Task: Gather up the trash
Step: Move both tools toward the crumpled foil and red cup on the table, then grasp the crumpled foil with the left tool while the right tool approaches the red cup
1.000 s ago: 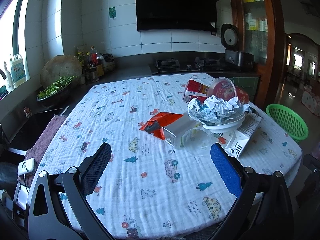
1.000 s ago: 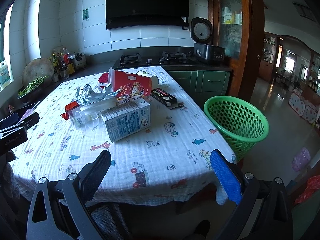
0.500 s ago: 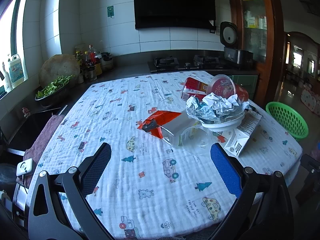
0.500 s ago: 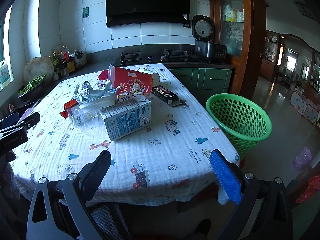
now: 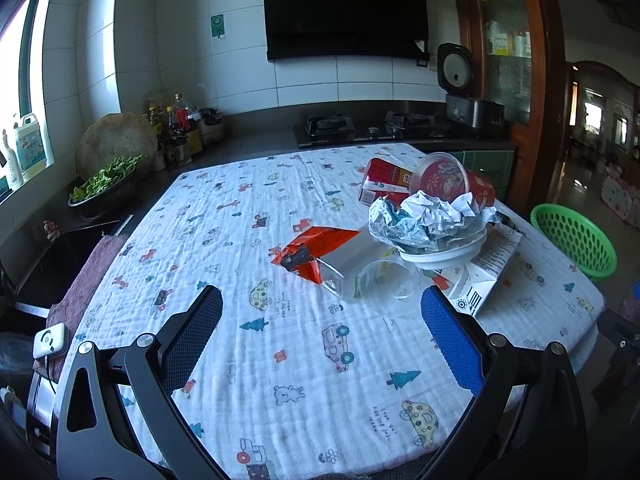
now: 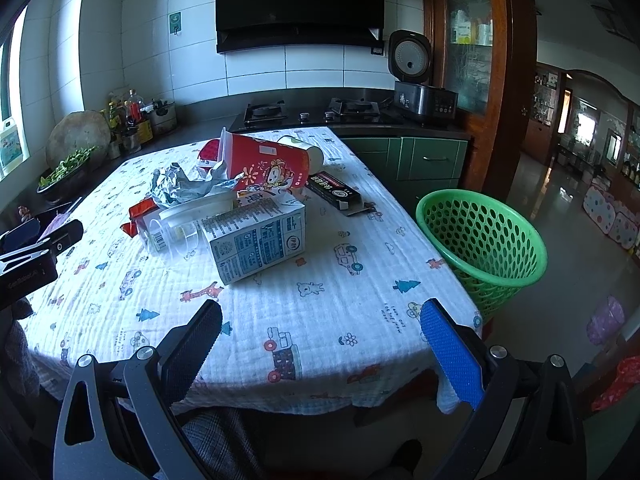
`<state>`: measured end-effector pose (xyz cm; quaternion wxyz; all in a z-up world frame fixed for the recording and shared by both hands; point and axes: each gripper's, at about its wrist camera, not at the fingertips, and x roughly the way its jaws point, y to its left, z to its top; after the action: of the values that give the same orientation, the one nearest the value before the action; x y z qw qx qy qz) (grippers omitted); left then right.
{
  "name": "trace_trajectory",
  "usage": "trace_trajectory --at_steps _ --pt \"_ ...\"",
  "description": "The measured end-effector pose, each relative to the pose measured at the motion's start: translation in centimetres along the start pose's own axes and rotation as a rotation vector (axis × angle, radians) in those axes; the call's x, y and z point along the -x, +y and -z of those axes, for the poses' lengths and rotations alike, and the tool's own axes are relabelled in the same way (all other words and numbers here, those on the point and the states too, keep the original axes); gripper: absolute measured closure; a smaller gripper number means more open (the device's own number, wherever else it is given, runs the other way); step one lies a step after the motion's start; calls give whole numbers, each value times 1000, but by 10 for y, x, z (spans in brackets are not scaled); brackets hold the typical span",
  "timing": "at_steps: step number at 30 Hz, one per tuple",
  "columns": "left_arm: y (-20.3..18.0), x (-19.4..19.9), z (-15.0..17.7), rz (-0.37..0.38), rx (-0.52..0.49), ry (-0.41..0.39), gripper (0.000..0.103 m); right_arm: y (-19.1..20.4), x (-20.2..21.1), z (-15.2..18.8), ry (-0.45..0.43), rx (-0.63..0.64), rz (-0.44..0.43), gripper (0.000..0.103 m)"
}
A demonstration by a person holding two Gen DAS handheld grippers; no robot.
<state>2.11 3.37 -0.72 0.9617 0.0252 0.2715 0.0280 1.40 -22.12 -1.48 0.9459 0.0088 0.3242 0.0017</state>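
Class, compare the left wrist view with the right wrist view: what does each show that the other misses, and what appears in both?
Left wrist only: the purple towel and the white device at the table's left edge.
Right wrist only: the black box behind the carton, and the whole green basket.
Both: the milk carton, red cup, crumpled foil, clear cup and each view's own open claw.

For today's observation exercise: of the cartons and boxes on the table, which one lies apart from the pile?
The flat black box. It lies alone on the tablecloth toward the green basket, while the milk carton and red carton sit in the heap.
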Motion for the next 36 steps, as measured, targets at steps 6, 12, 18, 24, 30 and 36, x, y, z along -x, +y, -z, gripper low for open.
trace_trajectory --at_steps 6,12,18,24,30,36 --pt "0 -2 -2 -3 0 2 5 3 -3 -5 0 15 -12 7" --pt "6 -10 -7 -7 6 11 5 8 -11 -12 0 32 -42 7" --pt "14 -21 -10 -4 14 24 5 11 -24 -27 6 40 -76 7" --pt "18 -32 -14 17 23 39 5 16 -36 -49 10 52 -122 7" --pt "12 -42 -24 73 4 40 5 23 -51 -70 18 66 -137 7" --pt "-6 -59 -34 174 -47 63 9 21 -62 -78 29 65 -125 7"
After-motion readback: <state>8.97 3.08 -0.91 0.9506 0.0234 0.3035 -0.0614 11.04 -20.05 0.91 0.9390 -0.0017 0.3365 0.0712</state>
